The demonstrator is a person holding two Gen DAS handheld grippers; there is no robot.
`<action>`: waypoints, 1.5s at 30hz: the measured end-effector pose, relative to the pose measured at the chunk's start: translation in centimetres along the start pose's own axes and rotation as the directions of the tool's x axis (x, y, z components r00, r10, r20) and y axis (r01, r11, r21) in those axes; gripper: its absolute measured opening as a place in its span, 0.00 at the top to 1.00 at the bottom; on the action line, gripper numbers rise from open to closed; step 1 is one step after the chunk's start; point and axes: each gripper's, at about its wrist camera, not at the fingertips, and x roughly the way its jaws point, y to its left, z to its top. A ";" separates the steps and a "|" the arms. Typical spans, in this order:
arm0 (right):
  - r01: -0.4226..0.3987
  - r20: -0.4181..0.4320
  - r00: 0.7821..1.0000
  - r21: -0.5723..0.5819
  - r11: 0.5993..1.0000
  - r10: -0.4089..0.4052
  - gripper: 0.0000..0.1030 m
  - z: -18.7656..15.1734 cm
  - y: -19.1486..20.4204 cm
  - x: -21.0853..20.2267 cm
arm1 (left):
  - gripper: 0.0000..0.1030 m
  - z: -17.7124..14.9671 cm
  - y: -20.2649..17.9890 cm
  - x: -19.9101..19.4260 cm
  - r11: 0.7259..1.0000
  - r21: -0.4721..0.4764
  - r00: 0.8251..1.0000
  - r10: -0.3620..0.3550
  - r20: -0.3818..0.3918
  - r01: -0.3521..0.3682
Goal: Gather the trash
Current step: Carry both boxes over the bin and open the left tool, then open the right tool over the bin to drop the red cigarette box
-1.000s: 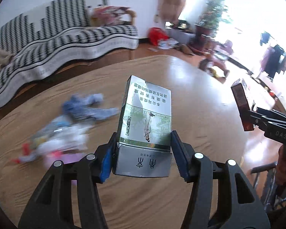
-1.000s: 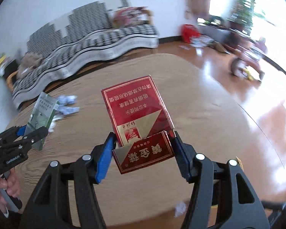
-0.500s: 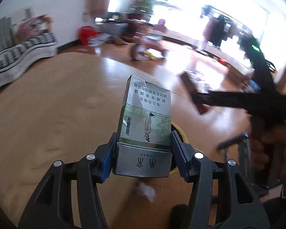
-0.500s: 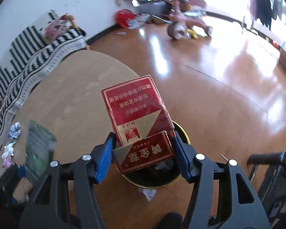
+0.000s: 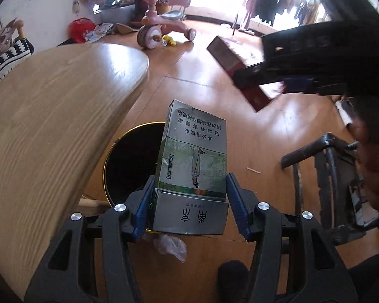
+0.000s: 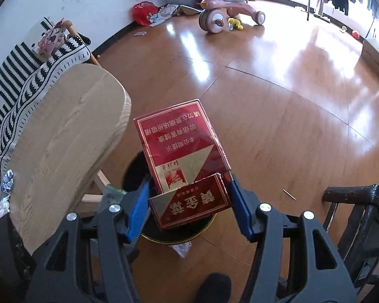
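Note:
My left gripper point(image 5: 190, 197) is shut on a green and silver cigarette pack point(image 5: 194, 156) and holds it over the black gold-rimmed trash bin point(image 5: 128, 166) on the floor. My right gripper point(image 6: 189, 199) is shut on a red cigarette pack point(image 6: 182, 151) above the same bin point(image 6: 136, 166). In the left wrist view the right gripper and its red pack point(image 5: 240, 73) show at the upper right, higher up. The green pack's corner point(image 6: 112, 194) shows at the lower left of the right wrist view.
The round wooden table point(image 5: 50, 116) is on the left, beside the bin; trash scraps point(image 6: 6, 181) lie on its far side. A crumpled wrapper point(image 5: 170, 247) lies on the floor by the bin. A dark chair point(image 6: 361, 217) stands right. A pink tricycle point(image 6: 224, 12) stands far off.
Both grippers have swung from over the table to the right and down toward the floor, each still holding its pack. The trash bin has come into view under them.

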 end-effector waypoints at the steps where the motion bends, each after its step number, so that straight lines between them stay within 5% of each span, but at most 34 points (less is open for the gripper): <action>1: -0.003 -0.004 1.000 0.001 1.000 0.003 0.43 0.1 0.0 0.2 | 0.47 0.0 0.2 0.4 1.000 0.001 1.000 0.008 -0.005 -0.008; 5: -0.005 -0.006 1.000 -0.005 1.000 0.005 0.43 0.4 0.5 0.5 | 0.47 0.5 0.6 1.8 1.000 -0.008 0.999 0.020 -0.029 -0.020; 13: -0.010 -0.013 1.000 -0.020 1.000 0.009 0.43 0.5 0.8 0.9 | 0.30 0.8 0.0 1.5 1.000 -0.008 1.000 0.013 -0.006 -0.013; 24: -0.041 -0.070 0.997 -0.036 0.999 0.038 0.43 0.5 2.9 2.8 | 0.24 0.7 2.3 -5.3 0.998 -0.054 0.997 -0.012 0.070 0.015; 28: -0.017 -0.086 0.996 -0.059 0.998 0.012 0.34 0.4 5.0 3.5 | 0.21 0.3 5.1 -9.0 0.994 -0.108 0.993 0.035 0.117 -0.023; 35: -0.020 0.007 1.000 -0.114 0.993 0.021 0.30 0.4 10.6 0.9 | 0.20 -1.6 10.8 -14.7 0.967 -0.210 0.974 0.175 0.147 -0.142; 40: -0.125 0.031 0.990 -0.207 0.970 0.134 0.26 -0.2 18.2 -0.8 | 0.17 -3.9 15.3 -19.4 0.932 -0.276 0.948 0.283 0.146 -0.236; 45: -0.295 -0.026 0.953 -0.323 0.899 0.303 0.26 -2.7 28.5 -1.7 | 0.16 -8.2 21.1 -25.1 0.869 -0.356 0.904 0.409 0.123 -0.345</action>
